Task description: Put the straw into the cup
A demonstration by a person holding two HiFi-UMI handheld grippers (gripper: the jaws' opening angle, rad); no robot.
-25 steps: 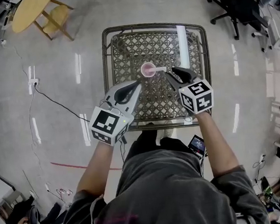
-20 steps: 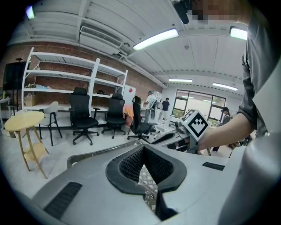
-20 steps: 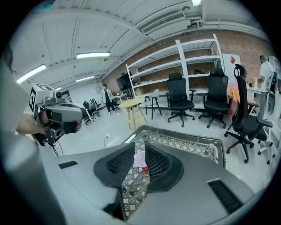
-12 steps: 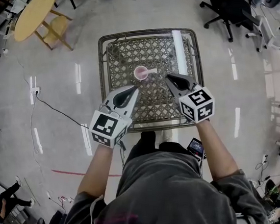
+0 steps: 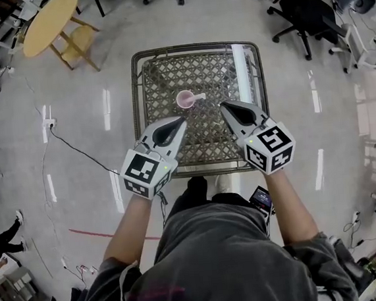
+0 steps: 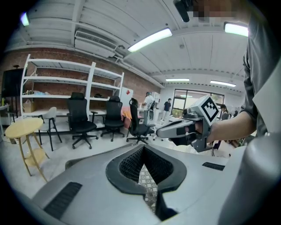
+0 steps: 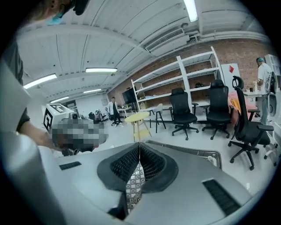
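Note:
A small pink cup (image 5: pixel 184 100) stands near the middle of the lattice-topped table (image 5: pixel 157 73). A white straw (image 5: pixel 199 97) rests in it and leans out over the rim to the right. My right gripper (image 5: pixel 222 105) (image 7: pixel 139 144) hangs above the table just right of and nearer than the cup. Its jaws have just been closing, and they are shut with nothing between them. My left gripper (image 5: pixel 184 119) (image 6: pixel 142 147) hovers nearer than the cup, to its left, also shut and empty. Neither touches the cup or straw.
A white strip (image 5: pixel 240 62) runs along the table's right side. A yellow round stool (image 5: pixel 46 18) stands at the far left, and black office chairs (image 5: pixel 307 9) stand at the far right. A cable (image 5: pixel 74 134) crosses the floor on the left.
The right gripper has let go of the straw, drawn back from it and risen, and its jaws have closed. The straw stays in the cup. The left gripper has shifted slightly.

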